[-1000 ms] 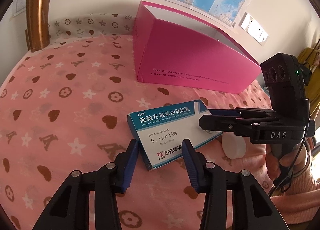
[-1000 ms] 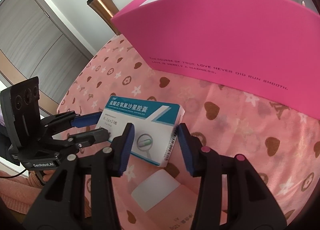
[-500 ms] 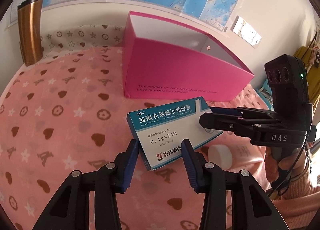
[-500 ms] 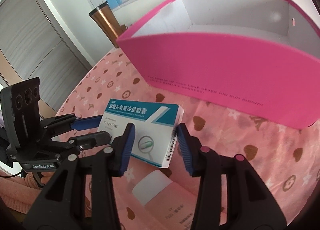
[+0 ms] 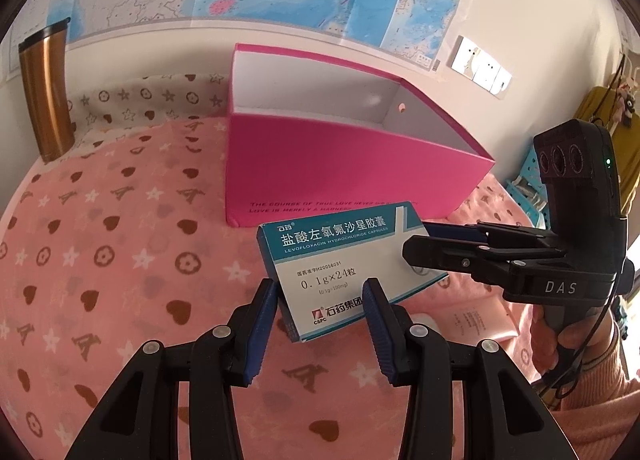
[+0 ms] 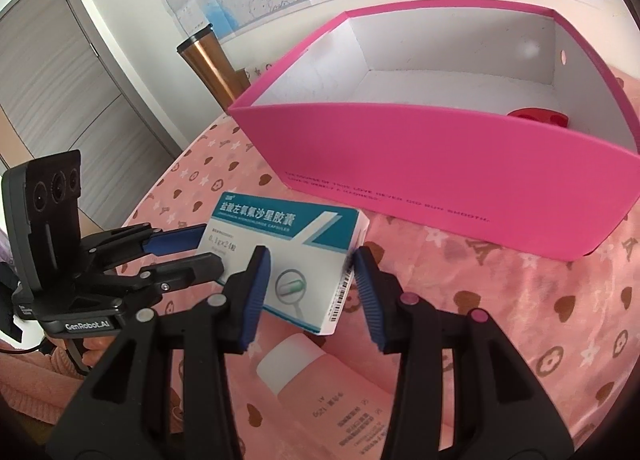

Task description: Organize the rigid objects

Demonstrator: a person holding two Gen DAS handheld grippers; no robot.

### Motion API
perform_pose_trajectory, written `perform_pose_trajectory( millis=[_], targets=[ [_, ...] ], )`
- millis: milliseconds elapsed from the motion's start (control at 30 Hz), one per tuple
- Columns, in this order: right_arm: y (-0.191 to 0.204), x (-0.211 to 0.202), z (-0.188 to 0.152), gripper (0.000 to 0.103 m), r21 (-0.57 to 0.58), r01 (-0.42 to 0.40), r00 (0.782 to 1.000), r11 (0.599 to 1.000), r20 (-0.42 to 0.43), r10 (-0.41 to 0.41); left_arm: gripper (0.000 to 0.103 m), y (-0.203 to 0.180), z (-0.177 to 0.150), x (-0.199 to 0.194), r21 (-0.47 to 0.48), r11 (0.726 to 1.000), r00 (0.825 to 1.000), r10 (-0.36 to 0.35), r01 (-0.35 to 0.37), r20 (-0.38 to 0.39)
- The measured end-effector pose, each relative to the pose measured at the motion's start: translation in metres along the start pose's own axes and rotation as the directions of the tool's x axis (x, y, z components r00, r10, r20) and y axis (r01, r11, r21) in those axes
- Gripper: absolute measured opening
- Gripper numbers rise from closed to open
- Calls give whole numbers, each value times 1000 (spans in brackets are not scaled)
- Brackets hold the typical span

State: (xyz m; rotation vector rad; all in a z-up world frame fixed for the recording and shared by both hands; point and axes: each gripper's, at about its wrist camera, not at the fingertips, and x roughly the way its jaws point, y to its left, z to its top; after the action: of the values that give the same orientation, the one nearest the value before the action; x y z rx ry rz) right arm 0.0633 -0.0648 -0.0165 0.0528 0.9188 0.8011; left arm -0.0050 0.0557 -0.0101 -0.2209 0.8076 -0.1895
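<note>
A white and teal medicine box hangs level above the pink bedspread, held at both ends. My left gripper is shut on its near short end in the left wrist view. My right gripper is shut on the opposite end, by the barcode. Each gripper shows in the other's view: the right gripper reaches in from the right, the left gripper from the left. Just beyond the medicine box stands an open pink box with a white inside, also seen as the pink box.
A red object lies in the pink box's far right corner. A pale pink bottle with a white cap lies on the bedspread under the medicine box. A copper tumbler stands at the back left by the wall.
Both grippers have risen together with the medicine box between them. The views now look down over the pink box's rim into its white inside.
</note>
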Motion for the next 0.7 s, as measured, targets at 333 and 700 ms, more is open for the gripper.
perform_pose_trajectory(
  millis=[333, 700],
  targets=[
    [-3, -19, -1, 46, 6, 9, 999, 1000, 49, -9, 44, -12, 12, -5, 44, 999, 1000, -10, 9, 26],
    [-4, -37, 7, 46, -6, 19, 995, 1000, 97, -18, 44, -22, 24, -9, 78, 997, 998, -12, 8, 60]
  ],
)
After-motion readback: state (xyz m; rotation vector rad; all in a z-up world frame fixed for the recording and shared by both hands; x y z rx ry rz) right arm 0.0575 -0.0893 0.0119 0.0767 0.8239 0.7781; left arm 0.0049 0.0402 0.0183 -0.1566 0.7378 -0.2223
